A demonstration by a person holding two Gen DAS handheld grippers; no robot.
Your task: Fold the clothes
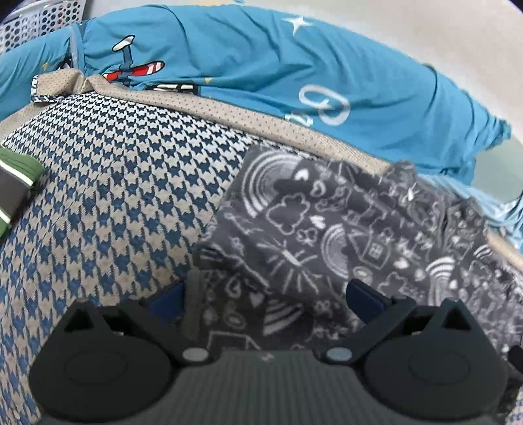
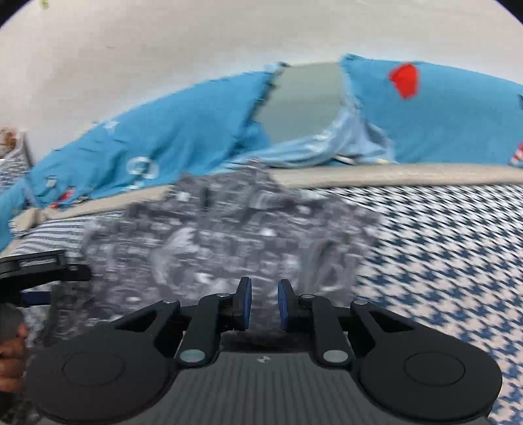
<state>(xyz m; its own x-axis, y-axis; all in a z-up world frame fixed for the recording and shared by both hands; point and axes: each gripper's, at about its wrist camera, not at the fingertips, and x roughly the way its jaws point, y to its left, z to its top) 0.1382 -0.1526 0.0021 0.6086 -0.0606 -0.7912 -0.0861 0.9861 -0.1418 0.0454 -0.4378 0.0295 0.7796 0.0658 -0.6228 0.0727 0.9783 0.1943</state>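
While the grey doodle-print garment [image 1: 327, 235] lies on the houndstooth bed cover [image 1: 108, 202], its near part shows overlapping layers and a straight diagonal edge in the left wrist view, which reads as at least one fold already in the cloth; its far part toward the beige border strip [image 1: 248, 114] is still bunched and wrinkled. Left claw [image 1: 264, 299]: jaws wide apart, the printed cloth lying between and beneath them, nothing pinched. Right claw [image 2: 264, 302]: pads close together with a narrow gap; the view is motion-blurred, and whether any fabric is caught between them cannot be told. Blue cartoon-print bedding [image 1: 245, 65] is heaped behind the garment. A green-striped item [image 1: 16, 189] rests at the left edge of the cover and a white perforated basket [image 1: 39, 19] stands at far left; whether either holds finished pieces cannot be judged. Judged progress: garment partly folded, with flattening and further folds apparently remaining.
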